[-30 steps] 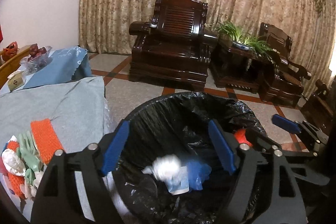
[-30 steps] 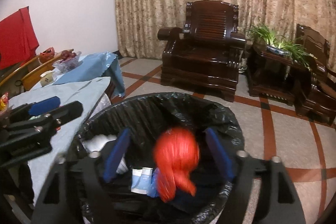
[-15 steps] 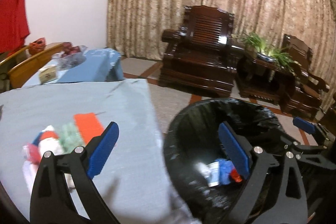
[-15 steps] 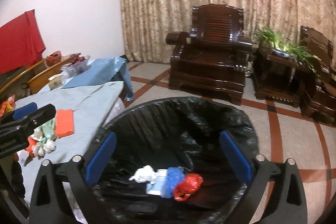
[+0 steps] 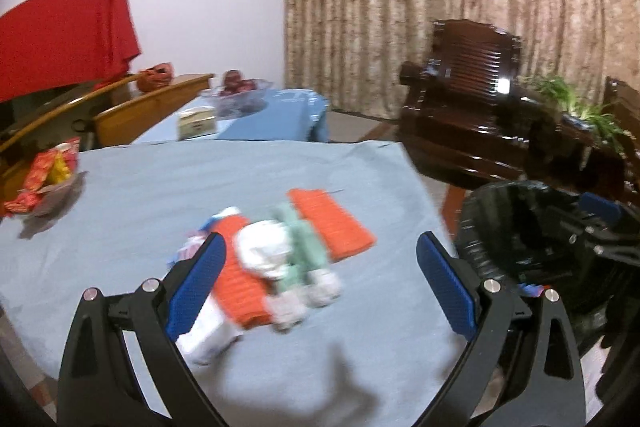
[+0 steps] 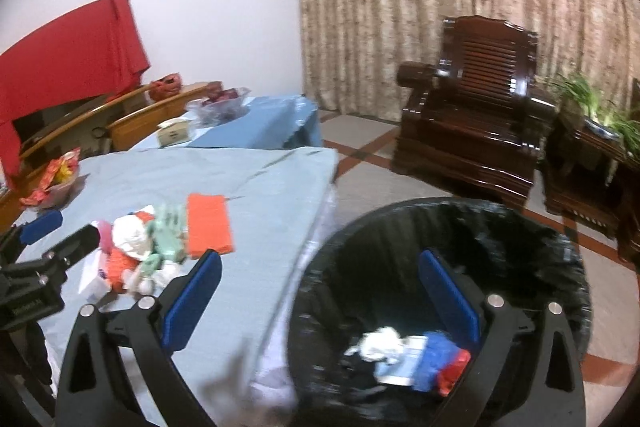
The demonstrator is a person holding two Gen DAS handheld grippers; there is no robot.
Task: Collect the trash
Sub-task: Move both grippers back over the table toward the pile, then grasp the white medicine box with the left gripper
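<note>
A pile of trash (image 5: pixel 272 263) lies on the blue-grey tablecloth (image 5: pixel 160 195): white crumpled paper, orange ribbed pieces, pale green and white wrappers. My left gripper (image 5: pixel 320 287) is open and empty, over the table just in front of the pile. The pile also shows in the right wrist view (image 6: pixel 156 247). A black-lined trash bin (image 6: pixel 440 267) stands beside the table and holds white, blue and red scraps (image 6: pixel 408 355). My right gripper (image 6: pixel 320 303) is open and empty, above the bin's left rim. The bin shows in the left wrist view (image 5: pixel 520 227).
A bowl of red-wrapped snacks (image 5: pixel 44 179) sits at the table's left. A second blue-covered table (image 5: pixel 260 119) holds a box and a fruit bowl. Dark wooden armchairs (image 6: pixel 472 131) and a plant stand lie beyond the bin. Wooden chairs stand at the left.
Both grippers swung left from over the bin toward the table. The red scrap dropped from the right gripper into the bin. The trash pile now sits between the left fingers' line of sight.
</note>
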